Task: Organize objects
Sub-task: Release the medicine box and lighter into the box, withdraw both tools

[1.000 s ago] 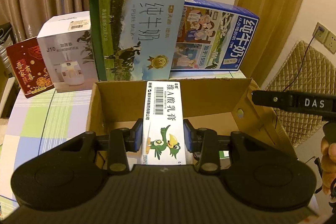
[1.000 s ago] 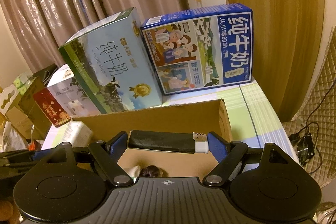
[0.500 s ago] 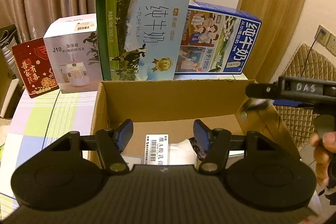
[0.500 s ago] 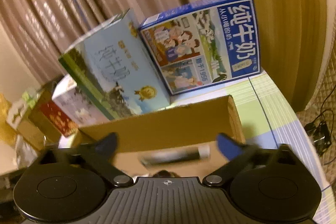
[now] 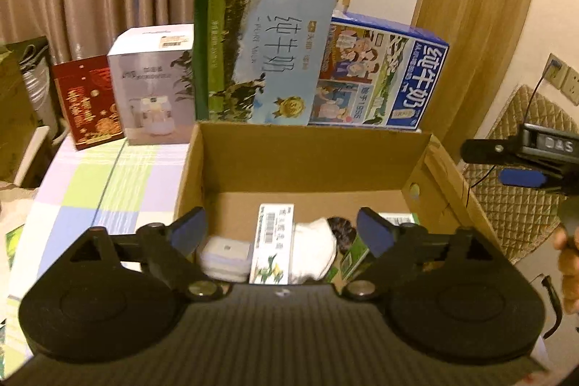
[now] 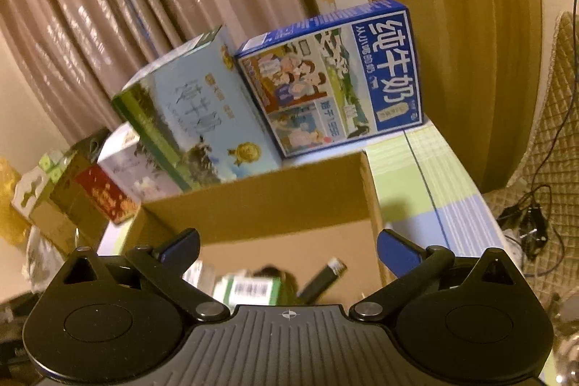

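My left hand-held gripper (image 5: pixel 280 234) hangs spread wide and empty over the carton (image 5: pixel 307 161); my right hand-held gripper (image 6: pixel 287 250) is likewise agape, holding nothing. Below, inside the carton, lie the white ointment box (image 5: pixel 273 248), a white cloth (image 5: pixel 315 252) touching it, and the dark tube (image 6: pixel 322 279). Beyond the carton, two milk boxes (image 5: pixel 260 53) stand upright on the desk (image 5: pixel 108 183).

Left tool (image 5: pixel 282 232) fingers spread wide and empty, right tool (image 6: pixel 287 250) likewise spread, holding nothing
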`<move>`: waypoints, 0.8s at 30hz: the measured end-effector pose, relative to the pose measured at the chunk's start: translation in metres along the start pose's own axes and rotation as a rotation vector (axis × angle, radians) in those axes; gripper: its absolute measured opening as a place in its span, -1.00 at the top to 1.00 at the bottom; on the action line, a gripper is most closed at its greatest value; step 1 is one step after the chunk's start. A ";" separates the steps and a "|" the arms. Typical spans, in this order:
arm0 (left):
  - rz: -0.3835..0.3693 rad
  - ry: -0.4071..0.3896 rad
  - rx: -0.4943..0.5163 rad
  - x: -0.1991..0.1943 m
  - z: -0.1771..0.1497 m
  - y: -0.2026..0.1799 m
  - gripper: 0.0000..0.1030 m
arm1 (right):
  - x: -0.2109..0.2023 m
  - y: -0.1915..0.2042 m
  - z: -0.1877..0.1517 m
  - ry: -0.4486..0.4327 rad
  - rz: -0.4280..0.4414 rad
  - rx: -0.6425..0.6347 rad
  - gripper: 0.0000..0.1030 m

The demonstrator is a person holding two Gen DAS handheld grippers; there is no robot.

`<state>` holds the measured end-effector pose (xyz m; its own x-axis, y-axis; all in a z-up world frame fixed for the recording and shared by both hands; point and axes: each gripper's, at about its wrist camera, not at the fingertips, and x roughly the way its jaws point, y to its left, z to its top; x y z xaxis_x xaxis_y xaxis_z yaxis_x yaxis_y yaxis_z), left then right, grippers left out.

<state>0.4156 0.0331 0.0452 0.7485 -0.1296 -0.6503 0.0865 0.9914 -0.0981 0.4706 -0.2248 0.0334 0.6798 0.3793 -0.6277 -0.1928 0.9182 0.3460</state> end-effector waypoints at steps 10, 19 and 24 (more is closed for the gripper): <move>0.039 -0.032 -0.008 -0.064 -0.018 -0.007 -0.98 | -0.065 0.015 -0.037 0.020 -0.022 -0.075 -0.97; 0.045 -0.049 -0.062 -0.129 -0.036 -0.012 -0.98 | -0.131 0.038 -0.064 0.008 -0.038 -0.152 -0.97; 0.057 -0.053 -0.086 -0.166 -0.048 -0.019 -0.98 | -0.161 0.051 -0.086 0.024 -0.041 -0.202 -0.97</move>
<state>0.2579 0.0352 0.1190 0.7843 -0.0701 -0.6164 -0.0120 0.9917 -0.1281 0.2903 -0.2292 0.0924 0.6733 0.3415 -0.6557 -0.3052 0.9362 0.1743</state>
